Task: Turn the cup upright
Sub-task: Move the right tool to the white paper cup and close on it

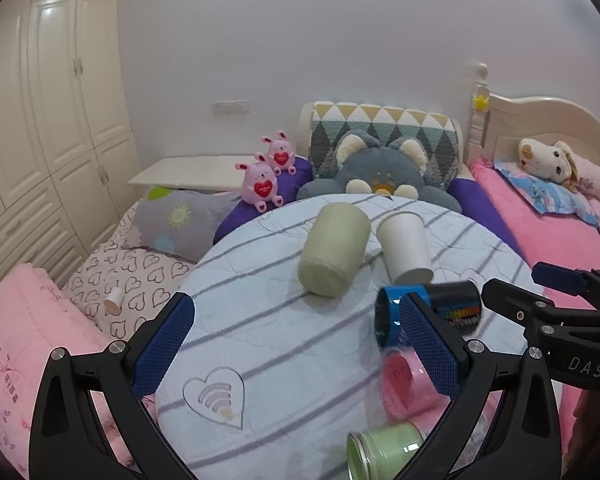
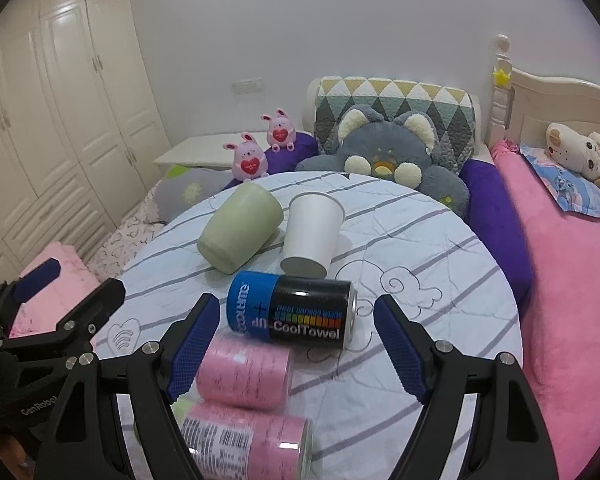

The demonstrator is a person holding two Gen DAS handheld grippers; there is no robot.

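Observation:
A pale green cup (image 1: 335, 249) (image 2: 240, 232) and a white paper cup (image 1: 406, 247) (image 2: 311, 234) lie on their sides on the round striped cushion (image 1: 280, 344) (image 2: 420, 248). A blue and black can (image 2: 292, 311) (image 1: 428, 312) lies in front of them. My left gripper (image 1: 296, 348) is open and empty, low over the cushion in front of the green cup; it shows at the left of the right wrist view (image 2: 64, 292). My right gripper (image 2: 296, 344) is open and empty, its fingers either side of the can. It shows at the right of the left wrist view (image 1: 540, 288).
Two pink cans (image 2: 246, 376) (image 2: 248, 444) and a green jar (image 1: 384, 450) lie at the cushion's near edge. Plush toys (image 1: 380, 172) and pillows (image 1: 172, 220) sit on the bed behind. A small paper cup (image 1: 113, 301) lies on the heart-print sheet at the left.

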